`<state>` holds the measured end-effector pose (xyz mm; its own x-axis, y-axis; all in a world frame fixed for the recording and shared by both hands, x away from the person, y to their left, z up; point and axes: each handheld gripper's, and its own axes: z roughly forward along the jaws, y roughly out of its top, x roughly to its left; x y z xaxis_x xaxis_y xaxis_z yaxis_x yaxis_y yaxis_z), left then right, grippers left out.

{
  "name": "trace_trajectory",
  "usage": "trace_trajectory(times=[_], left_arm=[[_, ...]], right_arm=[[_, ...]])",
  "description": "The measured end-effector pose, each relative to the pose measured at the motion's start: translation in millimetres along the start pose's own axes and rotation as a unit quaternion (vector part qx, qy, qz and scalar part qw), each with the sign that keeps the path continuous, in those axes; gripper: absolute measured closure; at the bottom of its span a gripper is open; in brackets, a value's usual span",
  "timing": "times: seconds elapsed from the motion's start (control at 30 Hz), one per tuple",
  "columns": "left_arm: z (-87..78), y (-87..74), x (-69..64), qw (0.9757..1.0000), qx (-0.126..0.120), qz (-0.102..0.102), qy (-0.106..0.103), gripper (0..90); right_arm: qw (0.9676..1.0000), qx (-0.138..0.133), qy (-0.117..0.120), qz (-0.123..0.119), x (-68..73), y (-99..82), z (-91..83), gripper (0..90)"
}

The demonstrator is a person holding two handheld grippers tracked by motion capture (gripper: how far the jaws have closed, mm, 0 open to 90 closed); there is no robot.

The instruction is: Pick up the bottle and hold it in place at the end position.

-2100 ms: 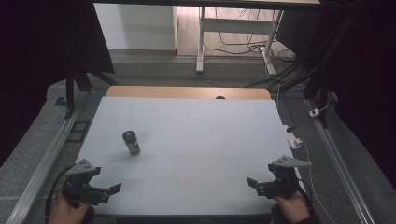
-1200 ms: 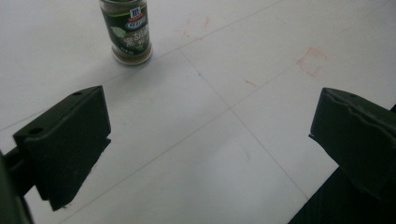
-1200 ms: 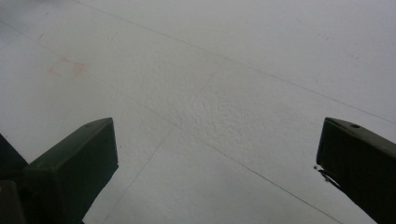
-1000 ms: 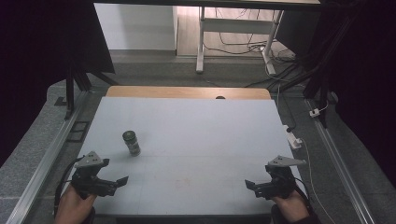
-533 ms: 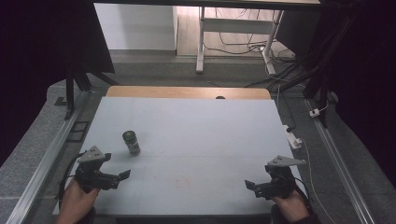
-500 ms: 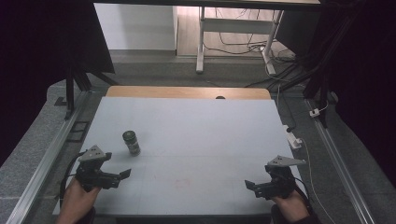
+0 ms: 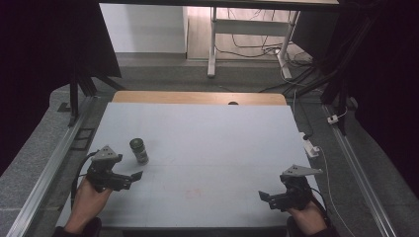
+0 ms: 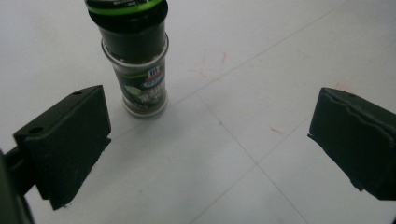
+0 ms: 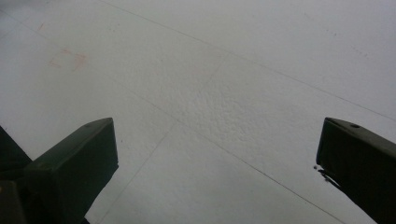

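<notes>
A small glass spice jar with a dark cap ringed in green [image 8: 138,56] stands upright on the pale grey counter [image 7: 222,133], toward its left side. The left gripper [image 7: 132,177] sits just beside it, jaws spread wide and empty. The right gripper [image 7: 263,196] rests well apart, jaws likewise spread.

Left tongs [image 7: 132,177] near upright spice jar [image 7: 139,150].

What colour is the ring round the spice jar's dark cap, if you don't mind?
Bright green ring, clearest in the left gripper view.
</notes>
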<state>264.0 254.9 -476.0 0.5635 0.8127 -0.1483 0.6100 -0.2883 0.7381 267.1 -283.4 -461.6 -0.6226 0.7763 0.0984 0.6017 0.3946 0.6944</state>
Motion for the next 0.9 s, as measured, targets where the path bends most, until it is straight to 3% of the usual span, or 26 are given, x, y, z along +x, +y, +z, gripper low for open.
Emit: trace_trajectory(times=[0.23, 0.4, 0.57, 0.9], left_arm=[[9.6, 7.9, 7.3, 0.9996, 0.004, -0.001, 0.026, 0.1], [14.5, 11.2, 17.5, 0.9998, 0.001, -0.007, 0.019, 0.1], [24.7, 16.2, 25.0, 0.9994, 0.009, -0.001, 0.034, 0.0], [45.9, 20.7, 34.9, 0.9992, 0.023, 0.006, 0.034, 0.0]], right_arm=[[1.0, 0.0, 0.001, 0.0, 0.0, 0.0, 0.1, 0.0], [1.0, 0.002, 0.002, 0.0, 0.1, 0.1, 0.6, 0.0], [1.0, 0.002, 0.003, -0.001, 0.0, 0.0, 0.5, 0.0], [1.0, 0.003, 0.003, -0.002, 0.6, 0.0, 0.6, 0.0]])
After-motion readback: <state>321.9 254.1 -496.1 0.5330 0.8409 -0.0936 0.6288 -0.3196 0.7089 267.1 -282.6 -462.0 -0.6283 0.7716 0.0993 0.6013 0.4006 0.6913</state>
